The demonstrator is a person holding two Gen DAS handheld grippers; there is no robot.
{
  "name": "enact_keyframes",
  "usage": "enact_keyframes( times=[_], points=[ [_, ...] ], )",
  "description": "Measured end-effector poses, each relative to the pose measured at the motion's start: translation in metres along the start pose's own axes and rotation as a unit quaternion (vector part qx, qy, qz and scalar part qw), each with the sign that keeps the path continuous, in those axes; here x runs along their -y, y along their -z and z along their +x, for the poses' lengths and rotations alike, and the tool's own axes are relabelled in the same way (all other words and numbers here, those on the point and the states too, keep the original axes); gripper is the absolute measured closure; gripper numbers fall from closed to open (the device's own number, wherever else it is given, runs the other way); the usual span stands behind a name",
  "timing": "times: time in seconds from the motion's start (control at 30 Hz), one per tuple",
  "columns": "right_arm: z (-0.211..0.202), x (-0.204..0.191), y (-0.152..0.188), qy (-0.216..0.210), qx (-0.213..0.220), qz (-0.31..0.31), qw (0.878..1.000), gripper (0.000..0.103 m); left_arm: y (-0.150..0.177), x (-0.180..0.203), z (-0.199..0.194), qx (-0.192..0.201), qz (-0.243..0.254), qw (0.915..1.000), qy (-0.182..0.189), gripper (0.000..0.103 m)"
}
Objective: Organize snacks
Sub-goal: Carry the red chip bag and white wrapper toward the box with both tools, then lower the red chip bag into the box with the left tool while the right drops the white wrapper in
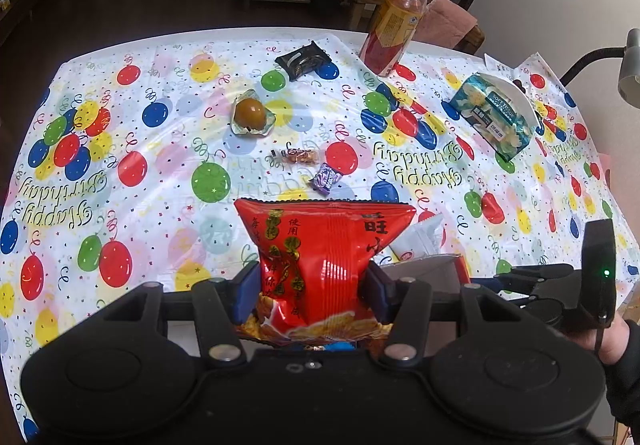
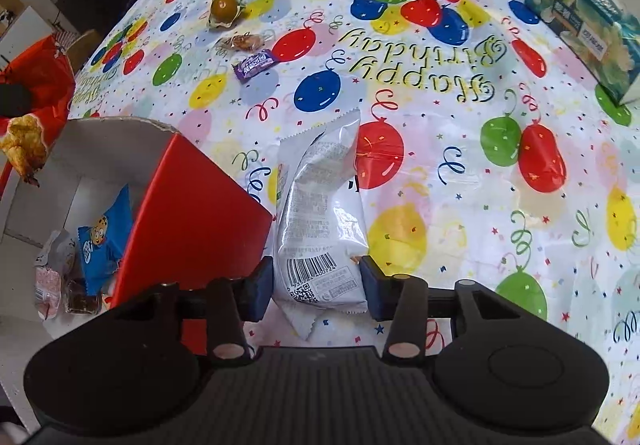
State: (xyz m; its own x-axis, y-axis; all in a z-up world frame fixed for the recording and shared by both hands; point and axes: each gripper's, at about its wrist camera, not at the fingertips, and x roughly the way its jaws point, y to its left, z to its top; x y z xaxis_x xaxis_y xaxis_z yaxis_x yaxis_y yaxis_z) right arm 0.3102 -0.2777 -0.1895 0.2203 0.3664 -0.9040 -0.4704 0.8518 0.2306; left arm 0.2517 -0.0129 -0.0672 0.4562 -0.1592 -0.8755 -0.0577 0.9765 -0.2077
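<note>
My left gripper (image 1: 313,293) is shut on a red snack bag (image 1: 324,241), held upright above the table. In the right wrist view the same bag (image 2: 40,85) hangs over the open red box (image 2: 192,213), which holds a blue cookie packet (image 2: 104,237) and small wrapped snacks. My right gripper (image 2: 316,289) is shut on the lower end of a white packet (image 2: 320,213) just right of the box. Loose on the balloon tablecloth lie a packed brown egg (image 1: 250,113), a black packet (image 1: 302,60), a clear-wrapped snack (image 1: 298,156) and a purple candy (image 1: 328,177).
A drink bottle (image 1: 394,25) stands at the table's far edge and a blue tissue pack (image 1: 494,113) lies at the far right. A lamp head (image 1: 628,69) hangs over the right edge. A person's hand (image 1: 612,341) holds the right gripper. Chairs stand beyond the table.
</note>
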Motion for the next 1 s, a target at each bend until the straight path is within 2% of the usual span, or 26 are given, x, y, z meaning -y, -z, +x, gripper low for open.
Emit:
enact_keyframes(
  times=[0.43, 0.7, 1.0],
  points=[
    [-0.074, -0.003, 0.016, 0.002, 0.06, 0.066, 0.996, 0.059, 0.006, -0.001, -0.01, 0.01, 0.004, 0.9999, 0.002, 0.05],
    [-0.115, -0.035, 0.028, -0.002, 0.078, 0.069, 0.995, 0.059, 0.022, -0.005, -0.03, 0.018, 0.009, 0.9997, 0.013, 0.05],
    [-0.136, -0.073, 0.045, -0.013, 0.093, 0.061, 0.994, 0.059, 0.049, -0.016, -0.05, 0.015, 0.009, 0.9997, 0.019, 0.051]
  ],
)
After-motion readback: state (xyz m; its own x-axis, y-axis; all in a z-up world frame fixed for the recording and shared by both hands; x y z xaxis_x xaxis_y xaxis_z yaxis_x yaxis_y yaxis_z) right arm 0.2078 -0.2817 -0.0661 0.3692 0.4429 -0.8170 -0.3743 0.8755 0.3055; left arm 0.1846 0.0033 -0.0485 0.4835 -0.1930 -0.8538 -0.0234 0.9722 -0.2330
